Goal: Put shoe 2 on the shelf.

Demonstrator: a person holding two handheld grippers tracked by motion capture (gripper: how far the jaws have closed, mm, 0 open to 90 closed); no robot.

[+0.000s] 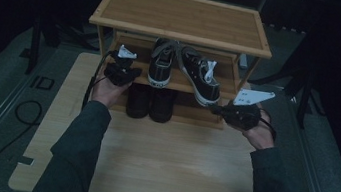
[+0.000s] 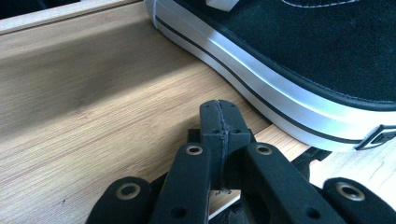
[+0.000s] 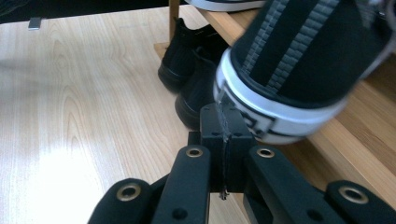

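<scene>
While both grippers sit clenched with their jaws pressed flat together and nothing between them, the person holds them at the front of a bamboo shoe rack (image 1: 185, 15) standing on a pale wooden table (image 1: 148, 168). On the rack's middle shelf (image 1: 183, 80) rest two black canvas sneakers: the left sneaker (image 1: 162, 62) sits heel toward the person, and the right sneaker (image 1: 200, 75) lies slanted, its heel hanging past the shelf's front edge. The left gripper (image 1: 129, 72) hovers just beside the left sneaker's white sole, over the shelf boards. The right gripper (image 1: 217, 110) sits right at the heel of the right sneaker; whether it touches I cannot tell. Below, a pair of dark boots (image 1: 150, 102) stands on the bottom level.
</scene>
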